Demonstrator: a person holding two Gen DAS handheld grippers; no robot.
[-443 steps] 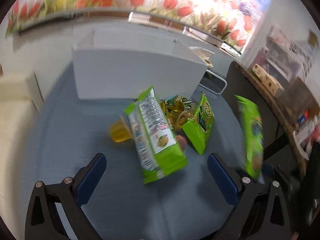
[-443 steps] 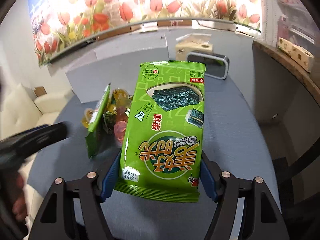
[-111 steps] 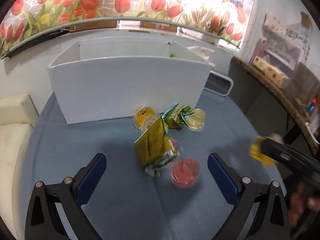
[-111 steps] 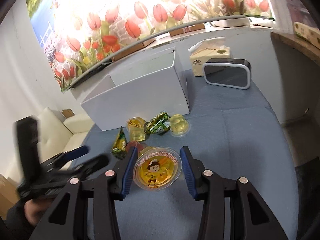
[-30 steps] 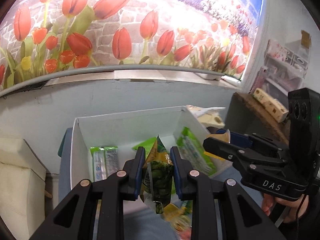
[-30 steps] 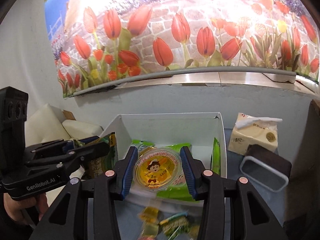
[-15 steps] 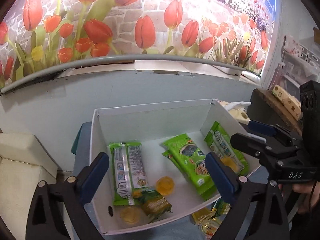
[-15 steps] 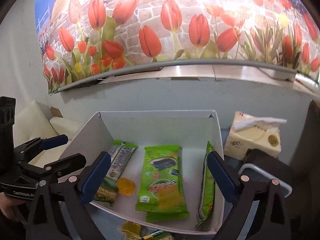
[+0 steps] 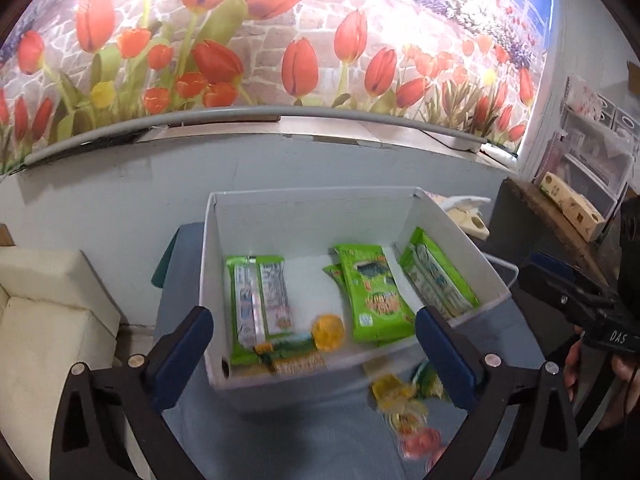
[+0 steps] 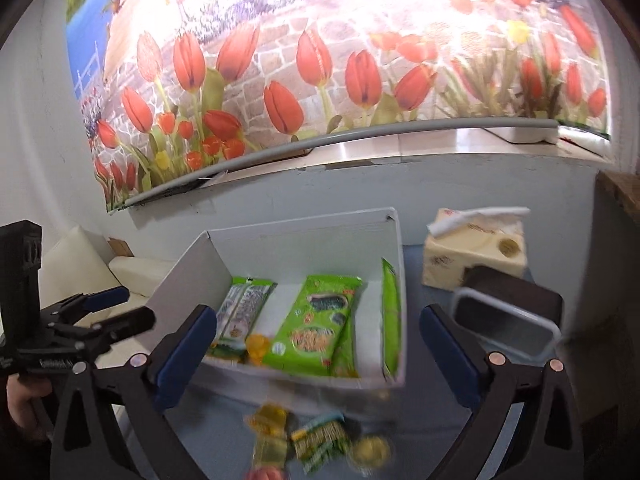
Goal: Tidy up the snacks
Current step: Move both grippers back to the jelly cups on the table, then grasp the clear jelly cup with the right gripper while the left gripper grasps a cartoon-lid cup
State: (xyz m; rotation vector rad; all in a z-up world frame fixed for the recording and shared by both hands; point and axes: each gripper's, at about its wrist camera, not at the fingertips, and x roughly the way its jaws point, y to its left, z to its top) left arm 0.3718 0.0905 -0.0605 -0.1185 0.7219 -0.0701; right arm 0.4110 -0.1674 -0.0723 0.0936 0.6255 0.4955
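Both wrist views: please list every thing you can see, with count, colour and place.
white box: one, white, on the blue table
green snack packs: several, green, inside the box
yellow jelly cup: one, yellow, inside the box, near its front wall
loose snacks: a blurred few, yellow, green, red, on the table before the box
tissue box: one, cream, right of the box
left tool: open, empty
right tool: open, empty

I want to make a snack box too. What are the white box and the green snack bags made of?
The white box looks like thin matte board, maybe cardboard or plastic sheet: flat folded walls, sharp corners. The green snack bags look like shiny printed plastic film; light glints off them.
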